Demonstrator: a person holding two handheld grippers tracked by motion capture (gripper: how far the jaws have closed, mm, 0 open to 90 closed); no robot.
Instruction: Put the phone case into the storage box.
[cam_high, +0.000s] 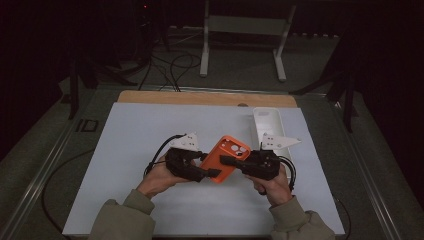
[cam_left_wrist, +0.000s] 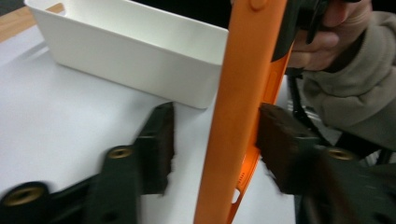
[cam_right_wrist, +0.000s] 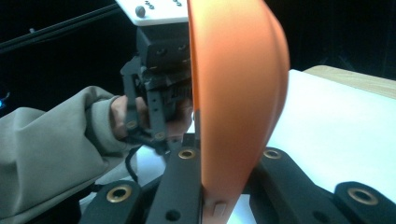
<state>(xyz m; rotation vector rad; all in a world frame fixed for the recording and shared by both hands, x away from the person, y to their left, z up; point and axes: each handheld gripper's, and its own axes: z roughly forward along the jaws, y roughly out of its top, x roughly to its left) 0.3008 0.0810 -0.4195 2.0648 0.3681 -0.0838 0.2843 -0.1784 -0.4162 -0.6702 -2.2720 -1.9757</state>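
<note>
an orange phone case (cam_high: 226, 157), camera cutout showing, is held tilted above the white table (cam_high: 135, 145) between both tools. the right hand-held gripper (cam_high: 227, 161) pinches its edge; the left hand-held gripper (cam_high: 212, 172) is spread, one pad touching the case. a white bin (cam_high: 266, 126) stands just behind, the dim room's metal stand (cam_high: 244, 30) beyond.

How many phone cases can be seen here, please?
1: the orange plastic phone case, held above the white mat between both grippers. The white rectangular plastic bin could hide more.
</note>
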